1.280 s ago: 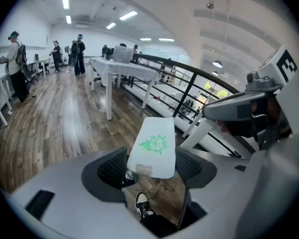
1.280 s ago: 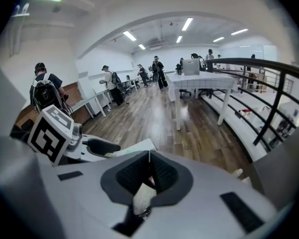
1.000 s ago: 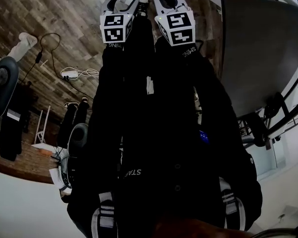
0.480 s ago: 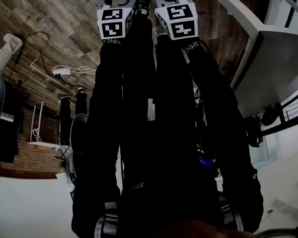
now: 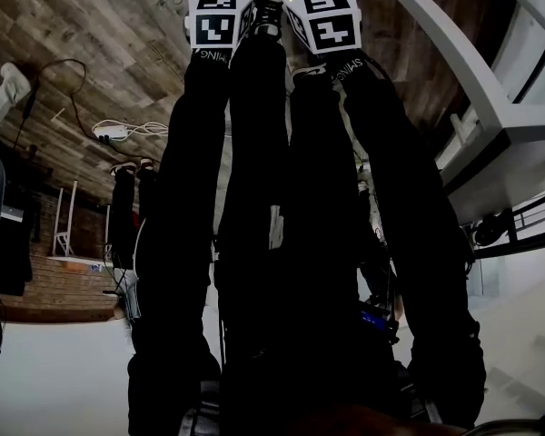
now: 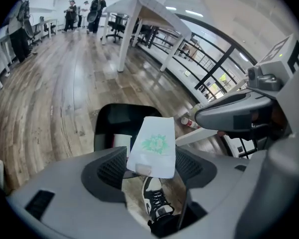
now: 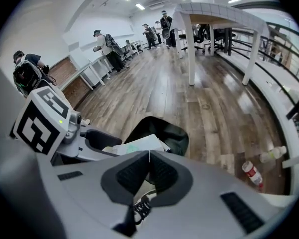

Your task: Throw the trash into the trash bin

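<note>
Both black-sleeved arms, the left arm and the right arm, stretch out side by side with the grippers close together. The left gripper holds a white paper packet between its jaws. The right gripper has its jaws pressed together with nothing between them.

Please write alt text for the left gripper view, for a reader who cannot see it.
The left gripper holds a white paper packet with a green print between its jaws, above a black bin on a wooden floor. The right gripper is close at the right, and a shoe shows below.
</note>
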Available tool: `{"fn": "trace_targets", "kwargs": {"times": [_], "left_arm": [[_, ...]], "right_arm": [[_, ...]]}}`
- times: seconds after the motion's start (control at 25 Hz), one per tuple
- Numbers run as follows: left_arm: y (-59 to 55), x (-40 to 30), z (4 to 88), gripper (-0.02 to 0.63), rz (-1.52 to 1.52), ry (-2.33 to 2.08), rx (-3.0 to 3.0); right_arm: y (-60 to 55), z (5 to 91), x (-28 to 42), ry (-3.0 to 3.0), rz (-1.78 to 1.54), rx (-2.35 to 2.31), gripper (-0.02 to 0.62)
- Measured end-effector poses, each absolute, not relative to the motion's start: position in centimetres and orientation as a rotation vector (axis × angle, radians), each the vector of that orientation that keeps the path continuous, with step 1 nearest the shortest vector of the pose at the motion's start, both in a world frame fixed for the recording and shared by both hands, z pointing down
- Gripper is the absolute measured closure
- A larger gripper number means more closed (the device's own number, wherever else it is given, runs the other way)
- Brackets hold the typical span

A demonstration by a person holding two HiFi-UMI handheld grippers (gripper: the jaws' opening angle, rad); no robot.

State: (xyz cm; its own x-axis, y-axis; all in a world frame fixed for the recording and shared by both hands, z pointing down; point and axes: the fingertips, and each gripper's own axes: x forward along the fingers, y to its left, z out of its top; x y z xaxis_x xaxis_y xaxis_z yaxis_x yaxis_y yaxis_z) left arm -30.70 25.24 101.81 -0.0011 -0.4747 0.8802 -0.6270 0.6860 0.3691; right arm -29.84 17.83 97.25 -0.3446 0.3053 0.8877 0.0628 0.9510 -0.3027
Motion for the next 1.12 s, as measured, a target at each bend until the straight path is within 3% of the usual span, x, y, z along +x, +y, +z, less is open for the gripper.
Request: {"fn": "trace_targets", "kwargs": {"times": [0.68, 1.12], "left_arm": [[23.3, -32.3, 110.4, 0.296, 0.135, -1.525, 0.869], [22.1, -31.9, 109.8, 0.295, 0.174, -1.494, 0.921]], "right_arm": [[16.8, 104.1, -30.5, -1.842, 0.358, -0.241, 0.578], [15.4, 102.8, -30.9, -1.865, 0.383, -0.225, 0.578]]}}
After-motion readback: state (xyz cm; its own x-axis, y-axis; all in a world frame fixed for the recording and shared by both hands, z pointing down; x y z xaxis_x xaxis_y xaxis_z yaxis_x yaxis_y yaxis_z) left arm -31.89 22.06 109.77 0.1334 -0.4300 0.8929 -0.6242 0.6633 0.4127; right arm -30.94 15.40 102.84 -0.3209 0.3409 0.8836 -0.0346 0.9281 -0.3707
